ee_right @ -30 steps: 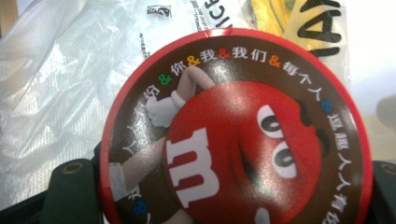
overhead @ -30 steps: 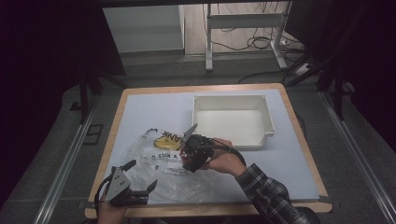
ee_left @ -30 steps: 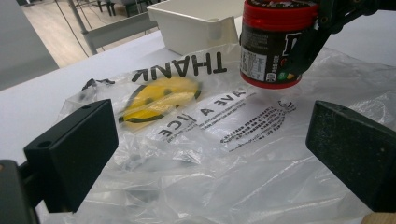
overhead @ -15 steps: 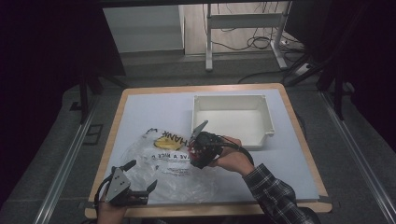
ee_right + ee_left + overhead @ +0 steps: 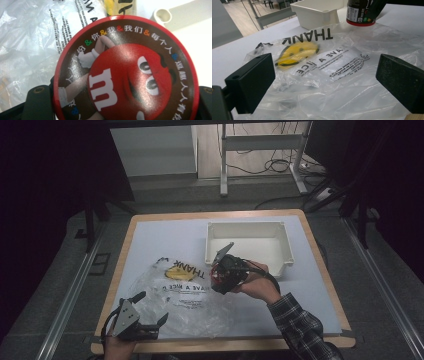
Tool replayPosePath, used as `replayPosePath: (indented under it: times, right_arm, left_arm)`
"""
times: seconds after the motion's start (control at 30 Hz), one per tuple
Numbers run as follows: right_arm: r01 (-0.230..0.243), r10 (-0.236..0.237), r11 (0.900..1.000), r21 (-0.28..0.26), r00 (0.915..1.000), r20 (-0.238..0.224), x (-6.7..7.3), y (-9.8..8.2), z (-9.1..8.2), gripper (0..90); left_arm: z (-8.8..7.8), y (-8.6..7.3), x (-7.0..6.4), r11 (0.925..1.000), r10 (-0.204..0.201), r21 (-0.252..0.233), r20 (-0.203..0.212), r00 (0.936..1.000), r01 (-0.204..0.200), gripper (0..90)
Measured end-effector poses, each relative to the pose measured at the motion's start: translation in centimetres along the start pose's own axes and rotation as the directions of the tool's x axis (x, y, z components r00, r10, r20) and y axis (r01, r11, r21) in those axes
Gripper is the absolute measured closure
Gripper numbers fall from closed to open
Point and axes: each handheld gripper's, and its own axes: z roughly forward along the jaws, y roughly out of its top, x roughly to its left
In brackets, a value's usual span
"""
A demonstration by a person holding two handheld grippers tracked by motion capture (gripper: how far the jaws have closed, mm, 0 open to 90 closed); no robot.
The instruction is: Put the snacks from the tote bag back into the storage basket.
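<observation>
A dark M&M's candy tub (image 5: 125, 72) with a red-rimmed lid sits between the jaws of my right gripper (image 5: 121, 105), which is shut on it. In the high view the right gripper (image 5: 223, 271) holds the tub (image 5: 218, 281) above the bag's right edge, close to the white bin's (image 5: 280, 262) front left corner. A clear plastic bag (image 5: 185, 295) with a yellow smiley and "THANK" print lies flat on the table. My left gripper (image 5: 151, 306) rests at the bag's near left corner, jaws wide open over the bag (image 5: 337, 75). The tub (image 5: 359, 12) hangs beyond it.
The white bin (image 5: 317, 12) stands at the table's back right, nothing visible inside it. The pale table top (image 5: 165, 237) has a wooden rim. A table frame and cables sit on the floor beyond the far edge.
My right gripper has carried the tub rightward and slightly up, from over the bag towards the bin's front left corner. The left gripper has stayed put.
</observation>
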Motion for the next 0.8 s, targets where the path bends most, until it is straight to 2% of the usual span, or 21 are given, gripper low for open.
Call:
replayPosePath:
  times: [0.3,0.8]
  right_arm:
    - [-0.016,0.016,1.0,-0.018,0.9998,0.012,-1.0,-0.4,-1.0,25.6]
    - [-0.04,0.041,0.999,-0.03,0.9989,0.024,-3.7,-1.2,-1.4,25.6]
  left_arm:
    - [0.0,0.0,0.0,1.0,-0.001,0.0,0.001,1.0,0.001,2.2]
    - [0.1,0.0,0.0,1.0,-0.002,0.002,-0.001,1.0,0.002,2.2]
